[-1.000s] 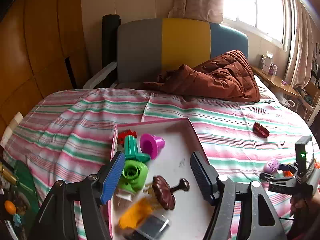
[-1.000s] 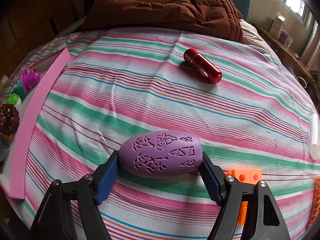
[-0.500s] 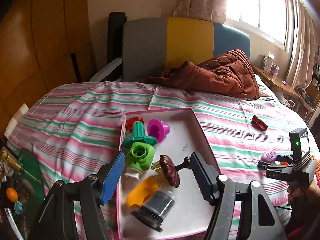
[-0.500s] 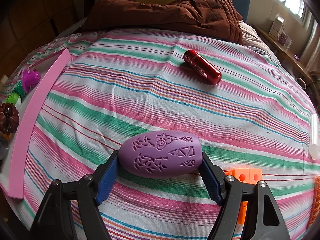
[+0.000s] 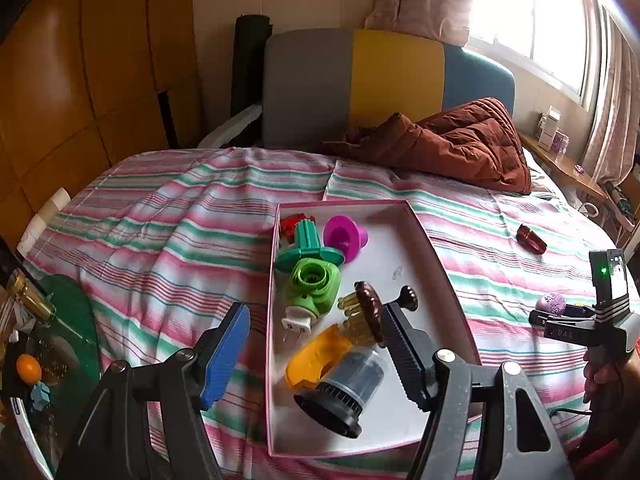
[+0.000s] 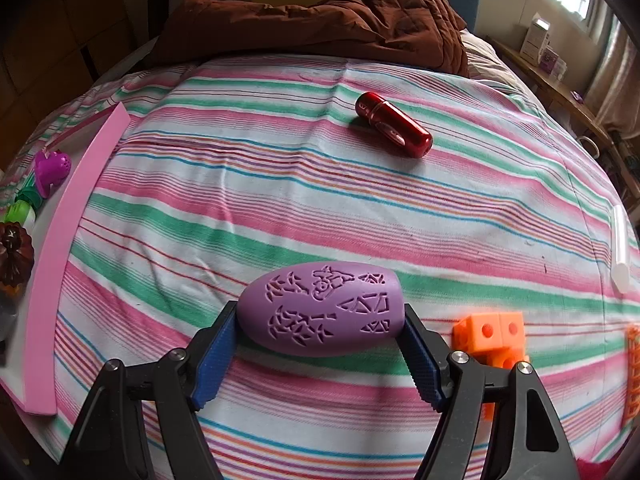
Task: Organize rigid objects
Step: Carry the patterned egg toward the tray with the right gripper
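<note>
My right gripper (image 6: 320, 322) is shut on a purple egg-shaped object with cut patterns (image 6: 320, 308), one pad on each end, low over the striped bedsheet. The left wrist view shows that egg (image 5: 551, 304) at far right, with a hand on the grip. My left gripper (image 5: 316, 348) stands open and empty above the near left part of a pink-rimmed white tray (image 5: 436, 248). The tray holds a green plug-shaped piece (image 5: 314, 284), a teal piece (image 5: 308, 246), a magenta cup (image 5: 344, 236), a brown brush (image 5: 368, 312), an orange piece (image 5: 316, 354) and a grey-and-black cylinder (image 5: 344, 392).
A red capsule (image 6: 394, 130) lies on the sheet beyond the egg. Orange cubes (image 6: 492, 336), an orange lattice piece (image 6: 634, 368) and a white tube (image 6: 620, 248) lie to the right. A brown quilt (image 5: 460, 148) sits at the bed's far end. A green glass table (image 5: 72, 320) stands left.
My left gripper has drawn back and to the left from the tray, so more of the tray shows and it sits further right. The right gripper and its egg have not moved.
</note>
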`<move>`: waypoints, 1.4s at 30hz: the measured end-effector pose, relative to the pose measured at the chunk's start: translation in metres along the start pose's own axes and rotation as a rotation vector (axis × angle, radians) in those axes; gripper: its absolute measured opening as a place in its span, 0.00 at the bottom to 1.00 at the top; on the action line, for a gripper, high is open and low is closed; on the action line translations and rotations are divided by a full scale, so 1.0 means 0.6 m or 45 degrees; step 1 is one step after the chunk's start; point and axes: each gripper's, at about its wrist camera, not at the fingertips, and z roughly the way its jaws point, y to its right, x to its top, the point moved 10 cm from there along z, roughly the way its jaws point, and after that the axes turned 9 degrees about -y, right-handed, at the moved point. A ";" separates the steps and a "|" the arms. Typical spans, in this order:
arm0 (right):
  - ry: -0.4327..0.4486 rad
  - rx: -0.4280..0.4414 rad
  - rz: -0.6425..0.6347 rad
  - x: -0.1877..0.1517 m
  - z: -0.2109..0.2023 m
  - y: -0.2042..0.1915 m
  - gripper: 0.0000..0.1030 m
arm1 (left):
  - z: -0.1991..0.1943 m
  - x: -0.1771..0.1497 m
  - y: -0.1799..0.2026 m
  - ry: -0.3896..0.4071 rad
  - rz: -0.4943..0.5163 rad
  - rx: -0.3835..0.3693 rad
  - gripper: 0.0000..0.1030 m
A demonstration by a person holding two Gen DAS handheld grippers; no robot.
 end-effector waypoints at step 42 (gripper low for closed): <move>0.122 0.138 0.018 0.037 -0.071 -0.149 0.74 | 0.014 -0.060 -0.001 -0.050 0.014 -0.038 0.67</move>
